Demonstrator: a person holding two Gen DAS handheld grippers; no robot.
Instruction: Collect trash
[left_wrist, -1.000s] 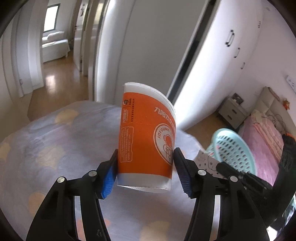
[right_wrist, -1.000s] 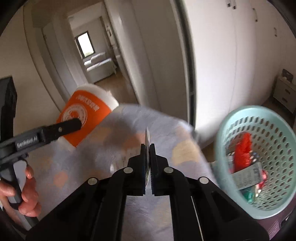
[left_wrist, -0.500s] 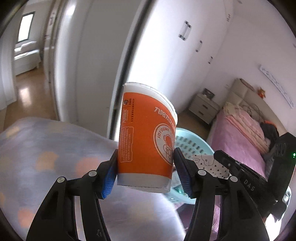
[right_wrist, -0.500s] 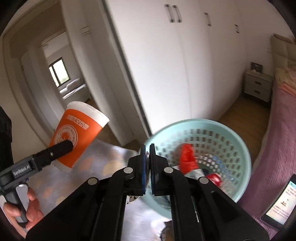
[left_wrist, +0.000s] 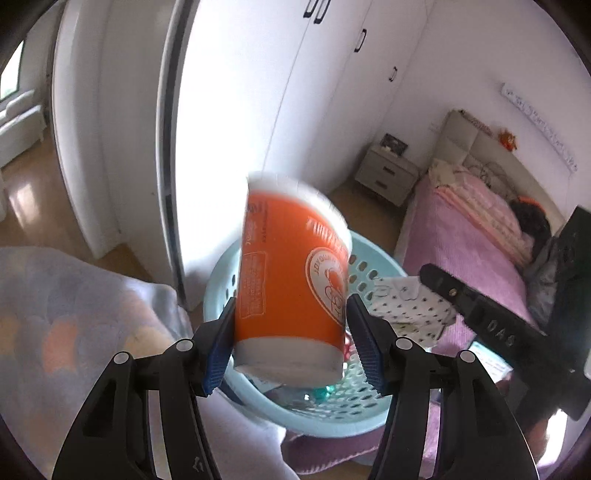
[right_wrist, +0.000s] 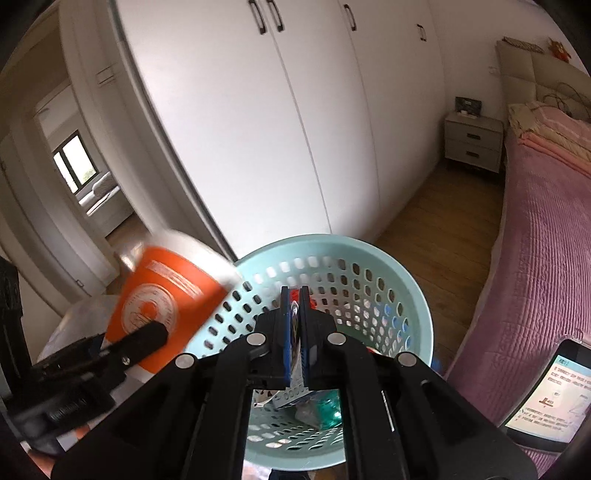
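My left gripper is shut on an orange paper cup with a white rim, held upright over the near rim of a light blue perforated basket. The cup also shows in the right wrist view, beside the basket. My right gripper is shut on a thin flat wrapper and hangs above the basket's inside. Red, green and clear trash lies in the basket's bottom.
A table with a pastel cloth lies to the left. White wardrobe doors stand behind. A pink bed and a nightstand are to the right. A phone lies on the bed edge.
Both grippers have swung right from the table to the basket. The cup is now over the basket's rim and the wrapper is over its inside.
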